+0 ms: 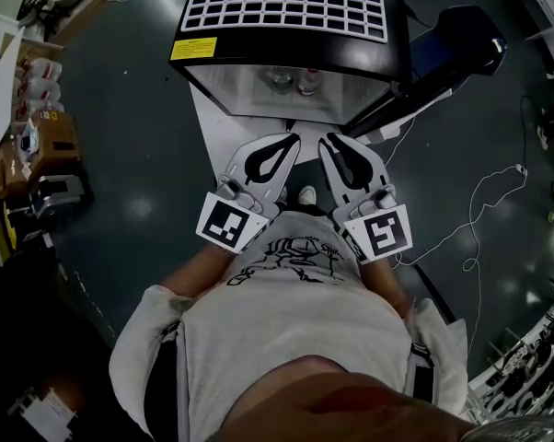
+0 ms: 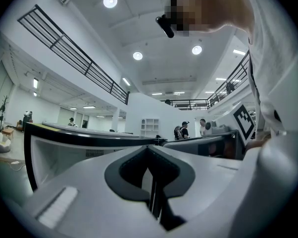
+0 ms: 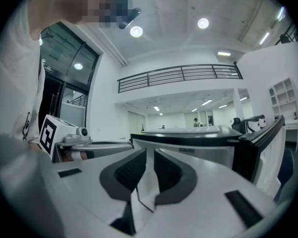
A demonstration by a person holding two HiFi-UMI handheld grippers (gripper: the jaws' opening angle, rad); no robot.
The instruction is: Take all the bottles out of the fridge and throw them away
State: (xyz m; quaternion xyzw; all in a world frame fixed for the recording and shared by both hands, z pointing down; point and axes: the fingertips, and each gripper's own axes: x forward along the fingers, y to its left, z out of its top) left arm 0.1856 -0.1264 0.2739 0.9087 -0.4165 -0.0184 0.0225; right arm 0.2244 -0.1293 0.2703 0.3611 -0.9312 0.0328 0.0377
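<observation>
In the head view a small black fridge (image 1: 286, 40) with a white grid on top stands on the floor ahead, its door (image 1: 415, 90) swung open to the right. Two bottles (image 1: 279, 81) (image 1: 306, 85) show inside behind the front edge. My left gripper (image 1: 291, 140) and right gripper (image 1: 328, 140) are held side by side close to my chest, pointing level at the fridge and short of it. Both are shut with nothing between the jaws. The left gripper (image 2: 148, 151) looks over the fridge top (image 2: 65, 135). The right gripper (image 3: 149, 155) faces the fridge (image 3: 198, 135) and its open door (image 3: 265, 148).
Boxes and clutter (image 1: 38, 141) line the floor at the left. A cable (image 1: 484, 201) loops over the dark floor at the right. A dark blue chair (image 1: 470, 30) stands behind the open door. Several people (image 2: 184, 130) stand far off in the hall.
</observation>
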